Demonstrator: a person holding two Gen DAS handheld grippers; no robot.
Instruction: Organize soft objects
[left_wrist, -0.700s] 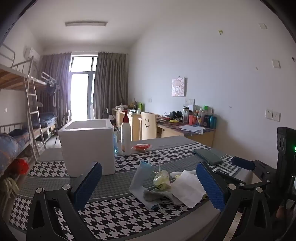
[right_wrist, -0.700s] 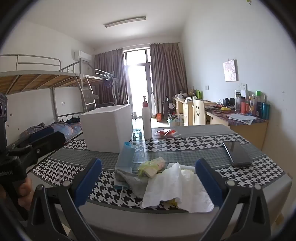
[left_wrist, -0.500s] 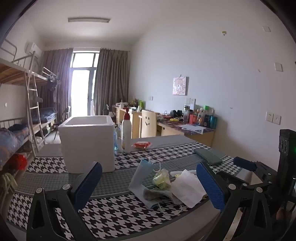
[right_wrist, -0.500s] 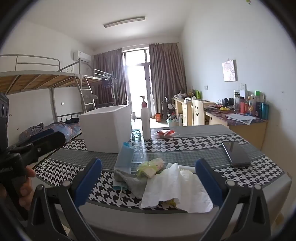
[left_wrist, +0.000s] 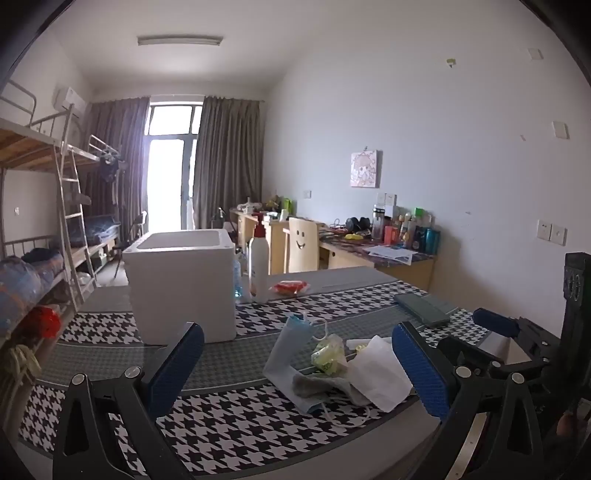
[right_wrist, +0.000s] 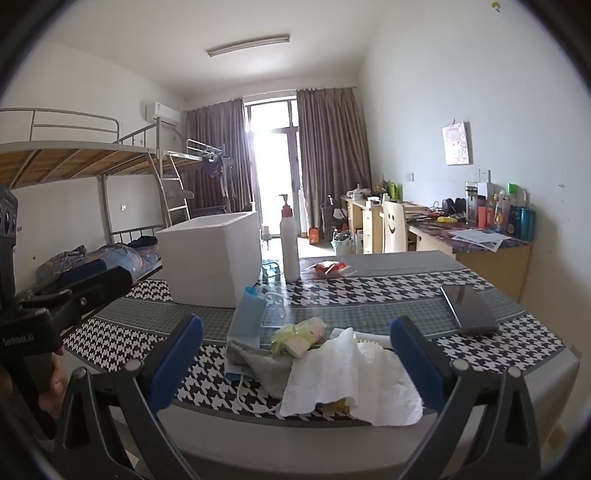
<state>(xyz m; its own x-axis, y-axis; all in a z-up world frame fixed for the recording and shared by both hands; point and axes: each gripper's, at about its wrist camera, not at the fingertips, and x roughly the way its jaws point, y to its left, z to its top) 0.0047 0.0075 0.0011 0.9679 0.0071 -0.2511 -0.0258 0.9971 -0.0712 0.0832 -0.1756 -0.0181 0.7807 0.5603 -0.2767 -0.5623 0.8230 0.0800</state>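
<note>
Evidently nothing has been sorted yet: every soft thing lies in one loose heap (right_wrist: 306, 354) at the near edge of the table (right_wrist: 517, 343), and the white box (right_wrist: 210, 254) standing beyond it to the left, open at the top, looks like the likely place for them, though its inside cannot be seen. So the whole job appears to be left.

Both tools are held short of the heap. The left gripper (left_wrist: 295, 369) has its blue fingers (left_wrist: 177, 365) spread as wide as they go, with nothing between them. The right gripper (right_wrist: 295, 358) is the same, fully spread and empty, its fingers (right_wrist: 413, 358) framing the heap from the near side without touching it.

The heap itself is a limp jumble. A blue face mask (right_wrist: 247, 314) lies at the far left of it, ear loops trailing; a second mask seems to poke out beneath at the near side. A grey cloth (right_wrist: 262, 363) sags over that, a crumpled yellow-green packet or wrapper (right_wrist: 299, 334) sits in the middle, and a creased white paper towel (right_wrist: 351, 380) drapes over the near right, hanging slightly past the table edge. They overlap, so lifting one may drag its neighbours.

A pump bottle (right_wrist: 289, 240), a red packet (right_wrist: 328, 267) and a dark phone (right_wrist: 467, 304) stand apart from the heap.
</note>
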